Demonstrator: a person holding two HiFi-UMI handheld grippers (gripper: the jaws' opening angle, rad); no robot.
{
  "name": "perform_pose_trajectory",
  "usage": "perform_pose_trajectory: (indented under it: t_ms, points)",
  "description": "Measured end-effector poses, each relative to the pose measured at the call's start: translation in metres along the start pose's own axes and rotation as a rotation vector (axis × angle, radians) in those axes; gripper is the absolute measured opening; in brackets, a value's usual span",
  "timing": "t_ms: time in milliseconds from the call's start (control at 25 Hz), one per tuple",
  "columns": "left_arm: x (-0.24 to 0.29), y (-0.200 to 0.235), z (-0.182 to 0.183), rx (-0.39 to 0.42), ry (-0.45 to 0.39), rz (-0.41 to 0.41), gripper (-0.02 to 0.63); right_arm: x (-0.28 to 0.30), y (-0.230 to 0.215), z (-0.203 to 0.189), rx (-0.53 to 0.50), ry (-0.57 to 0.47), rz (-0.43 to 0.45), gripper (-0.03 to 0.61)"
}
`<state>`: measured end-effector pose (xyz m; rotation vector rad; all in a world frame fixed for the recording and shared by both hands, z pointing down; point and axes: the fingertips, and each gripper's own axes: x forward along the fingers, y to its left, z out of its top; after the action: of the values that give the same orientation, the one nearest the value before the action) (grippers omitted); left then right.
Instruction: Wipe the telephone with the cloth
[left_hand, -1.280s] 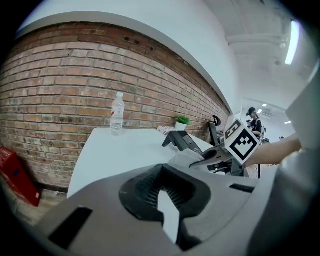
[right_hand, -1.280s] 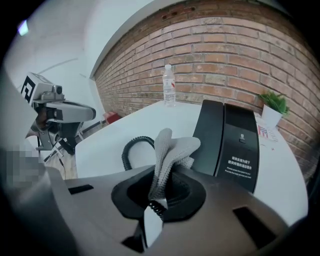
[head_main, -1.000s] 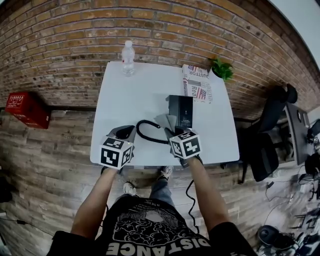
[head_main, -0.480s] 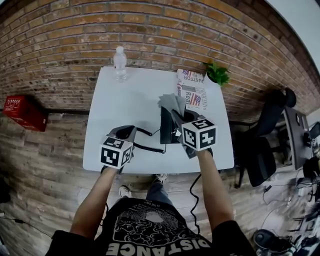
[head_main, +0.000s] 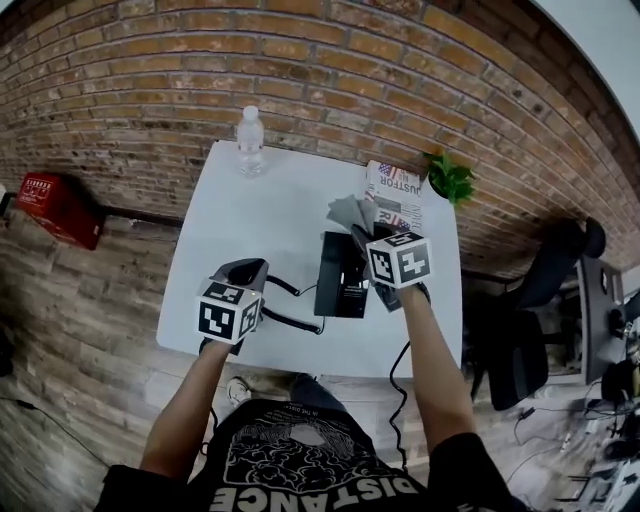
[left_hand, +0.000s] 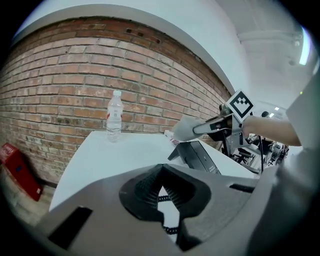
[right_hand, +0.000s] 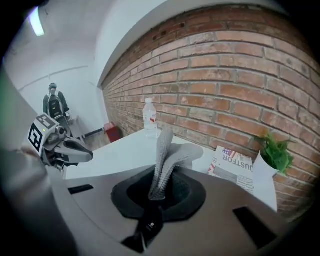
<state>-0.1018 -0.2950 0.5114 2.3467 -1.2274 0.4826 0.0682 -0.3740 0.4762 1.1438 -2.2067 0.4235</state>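
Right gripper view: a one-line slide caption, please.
Right gripper, jaws shut on the grey cloth, facing the water bottle and brick wall.

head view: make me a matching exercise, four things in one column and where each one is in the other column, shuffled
Things
1. water bottle
2. cloth
3. newspaper
4. red box

Places
a. on the floor against the brick wall, left of the table
b. lying flat on the table beside the plant
c. pinched in the right gripper, held above the table
d. standing upright at the table's far edge

Pairs: 1-d, 2-c, 3-b, 4-a
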Motion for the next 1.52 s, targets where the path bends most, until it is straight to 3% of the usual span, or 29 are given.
perform_pose_trajectory:
  t_ms: [280,520,1200,1520]
  points:
    - [0.010,0.007,0.006,-0.037,-0.006,0.047,0.006,0.026,-0.009,-0.017,0.058,0.104,0.101,0.011]
    - [0.018,0.009,0.008,-0.061,-0.014,0.065,0.006,0.033,-0.001,-0.023,0.044,0.144,0.189,0.011]
    - [-0.002,0.030,0.005,-0.079,-0.017,0.118,0.006,0.052,0.029,-0.008,0.034,0.160,0.281,0.011]
    - [-0.016,0.039,0.006,-0.068,-0.025,0.133,0.006,0.059,0.048,0.000,0.049,0.123,0.283,0.011]
